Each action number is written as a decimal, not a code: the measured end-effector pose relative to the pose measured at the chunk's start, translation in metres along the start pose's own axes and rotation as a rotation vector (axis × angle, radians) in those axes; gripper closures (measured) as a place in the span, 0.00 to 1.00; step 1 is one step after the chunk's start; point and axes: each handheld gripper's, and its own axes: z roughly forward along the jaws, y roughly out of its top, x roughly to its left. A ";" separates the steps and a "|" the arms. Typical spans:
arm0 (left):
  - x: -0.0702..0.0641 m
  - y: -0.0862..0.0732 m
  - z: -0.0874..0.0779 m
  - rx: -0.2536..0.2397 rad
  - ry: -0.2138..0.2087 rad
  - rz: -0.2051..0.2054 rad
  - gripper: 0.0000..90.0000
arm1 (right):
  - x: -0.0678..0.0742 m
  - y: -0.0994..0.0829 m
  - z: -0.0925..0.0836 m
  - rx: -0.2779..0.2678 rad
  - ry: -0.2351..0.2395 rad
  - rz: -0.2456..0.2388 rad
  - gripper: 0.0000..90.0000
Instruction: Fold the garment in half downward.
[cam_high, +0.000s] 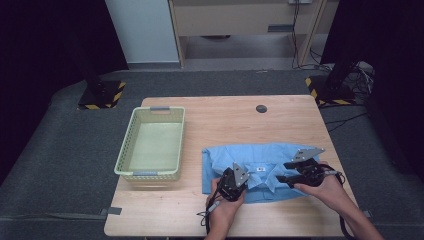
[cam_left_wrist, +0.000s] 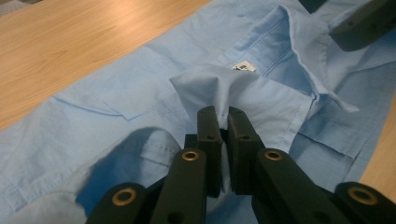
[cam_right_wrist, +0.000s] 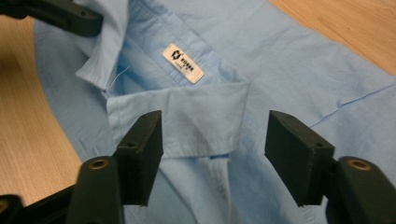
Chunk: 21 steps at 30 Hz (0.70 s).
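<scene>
Shirt (cam_high: 260, 170): light blue, lay spread flat on the near right part of the table (cam_high: 225, 115), collar toward the near edge, body reaching away toward the far side. White label (cam_right_wrist: 183, 63) inside the neckband, print too small to read.

Collar (cam_right_wrist: 205, 116): one wing lay folded down flat in the right gripper view; the other wing was pinched up into a small peak in the left gripper view.

Left gripper (cam_left_wrist: 223, 123): held in the person's left hand (cam_high: 225, 202) at the near left of the shirt. Jaws closed tight on the pinched collar fabric, cloth standing up between the pads.

Right gripper (cam_right_wrist: 212, 140): held in the right hand (cam_high: 325, 187) at the near right of the shirt, just beside the collar. Jaws stood well apart, one on each side of the folded collar wing, pads clear of the cloth; nothing gripped.

Basket (cam_high: 150, 172): pale green, perforated walls, on the left of the table, well apart from the shirt; nothing seen in it.

Table: light wood, with a small dark round fitting (cam_high: 261, 108) near its far edge.
</scene>
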 end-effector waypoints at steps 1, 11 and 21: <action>-0.001 0.000 -0.001 0.000 0.003 0.006 0.96 | 0.000 0.001 0.000 0.001 0.009 0.001 0.38; -0.002 -0.009 0.004 0.010 0.002 0.013 0.95 | 0.000 0.004 0.018 0.054 0.071 -0.005 0.38; 0.004 -0.011 0.005 0.005 -0.036 -0.014 0.94 | 0.004 0.008 0.022 0.053 0.082 -0.026 0.83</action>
